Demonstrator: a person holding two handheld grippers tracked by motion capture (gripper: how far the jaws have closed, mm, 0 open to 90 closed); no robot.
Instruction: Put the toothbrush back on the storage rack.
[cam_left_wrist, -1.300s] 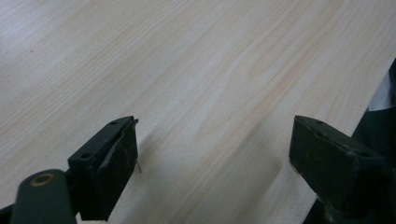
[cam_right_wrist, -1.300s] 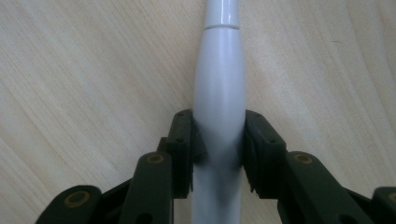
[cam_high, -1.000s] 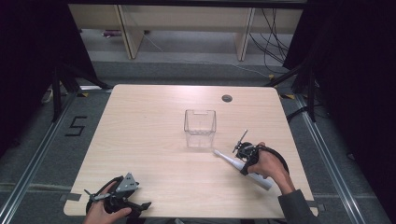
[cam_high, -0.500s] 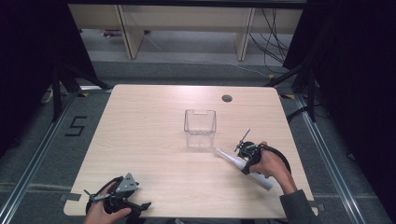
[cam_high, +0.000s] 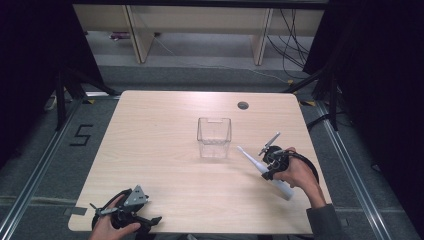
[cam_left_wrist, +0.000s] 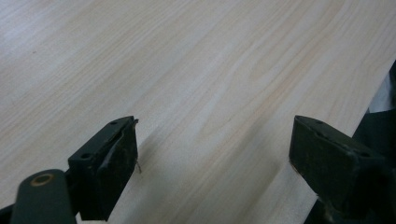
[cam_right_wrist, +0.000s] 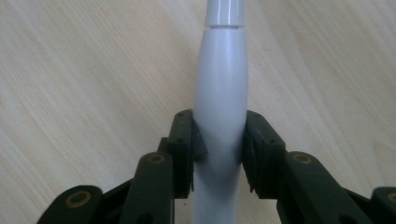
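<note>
In the high view, the pale wooden surface (cam_high: 165, 150) carries a clear, open-topped plastic container (cam_high: 214, 137) near its middle. To the right of it, the right tongs (cam_high: 264, 169) sit in the person's right hand (cam_high: 295, 172) and pinch a white electric toothbrush (cam_high: 250, 161). The toothbrush lies at a slant above the surface, its slim head end pointing up-left toward the container's lower right corner and stopping just beside it without touching, its thicker handle end running down-right under the hand. Near the front left corner of the surface, the left tongs (cam_high: 150, 221) rest low in the person's left hand (cam_high: 107, 229), well apart from the container and the toothbrush. A small dark round hole (cam_high: 243, 105) sits in the surface toward its far right edge. Beyond the surface are a grey floor with cables and the legs of a light wooden shelf.

In the left gripper view, the left tongs (cam_left_wrist: 212, 154) are spread wide, with nothing between the two black jaws but bare wood grain. The edge of the surface cuts across the right side of this view, dark beyond it.

In the right gripper view, the right tongs (cam_right_wrist: 218, 140) are pressed against both sides of the toothbrush's (cam_right_wrist: 220, 93) smooth white handle, gripping it around its thick part. The handle runs straight up the middle of the view, narrowing to a collar at the top edge, with the wooden surface (cam_right_wrist: 84, 70) behind it.
</note>
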